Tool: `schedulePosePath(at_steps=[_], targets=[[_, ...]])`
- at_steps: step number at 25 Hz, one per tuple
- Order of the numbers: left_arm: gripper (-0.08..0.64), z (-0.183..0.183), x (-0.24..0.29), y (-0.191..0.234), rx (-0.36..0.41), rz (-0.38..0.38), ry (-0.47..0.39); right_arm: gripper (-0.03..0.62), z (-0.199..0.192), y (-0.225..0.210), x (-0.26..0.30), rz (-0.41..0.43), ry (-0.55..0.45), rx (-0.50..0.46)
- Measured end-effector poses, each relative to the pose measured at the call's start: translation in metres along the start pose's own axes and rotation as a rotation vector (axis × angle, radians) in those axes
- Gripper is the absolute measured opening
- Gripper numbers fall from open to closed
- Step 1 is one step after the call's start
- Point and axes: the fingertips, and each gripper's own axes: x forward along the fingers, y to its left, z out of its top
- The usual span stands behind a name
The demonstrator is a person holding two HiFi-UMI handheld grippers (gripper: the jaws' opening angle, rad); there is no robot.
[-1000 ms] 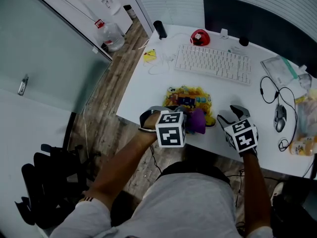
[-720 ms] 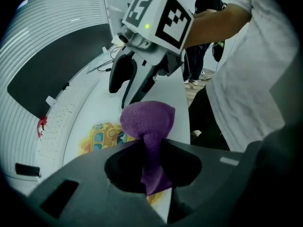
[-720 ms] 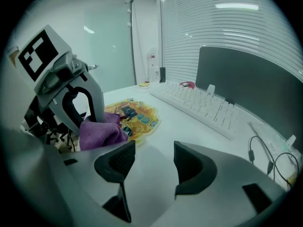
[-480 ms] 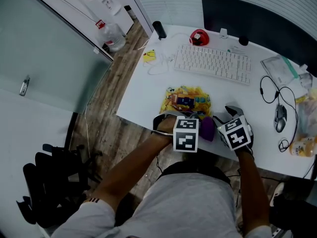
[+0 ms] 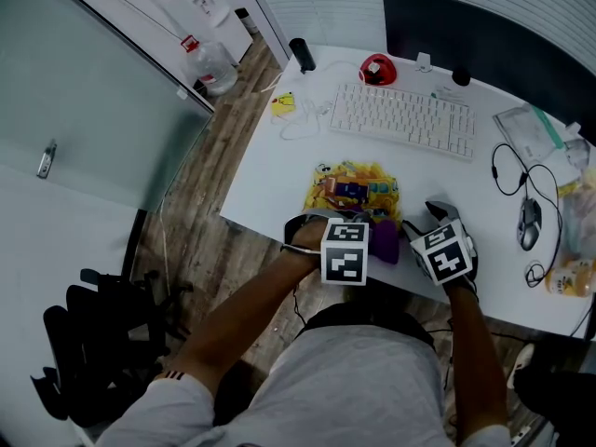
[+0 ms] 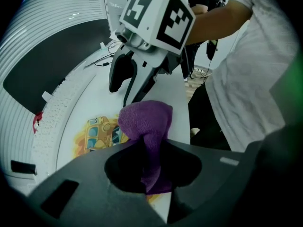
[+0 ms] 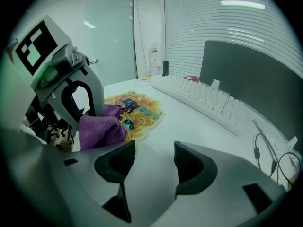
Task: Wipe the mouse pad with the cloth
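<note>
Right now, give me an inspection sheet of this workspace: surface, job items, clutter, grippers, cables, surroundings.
Surface: white desk; no spills seen.
Job's things: yellow printed mouse pad near the front edge; purple cloth at the pad's near edge.
Clutter: keyboard, mouse, red object, plastic bag.
Grippers: left gripper shut on the cloth; right gripper open, empty, beside it.
Cables: black cable looped beside the mouse; white cable left of the keyboard.
Surroundings: dark panel behind the keyboard; water bottles and black chair on the floor.
</note>
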Motion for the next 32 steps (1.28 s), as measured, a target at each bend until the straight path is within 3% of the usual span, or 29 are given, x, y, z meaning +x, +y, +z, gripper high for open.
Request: schedulePosePath(at_steps=[11, 25, 32], targets=[[0.084, -0.065, -0.027, 0.007, -0.088, 0.017, 0.024, 0.222, 0.001, 0.0, 0.0, -0.008, -0.009, -0.006], [0.084, -0.169, -0.055, 0.034, -0.277, 0.097, 0.062, 0.222, -0.001, -0.001, 0.001, -0.019, 0.014, -0.013], [0.084, -0.186, -0.059, 0.039, -0.317, 0.111, 0.053, 0.222, -0.002, -0.002, 0.001, -0.029, 0.022, -0.012]])
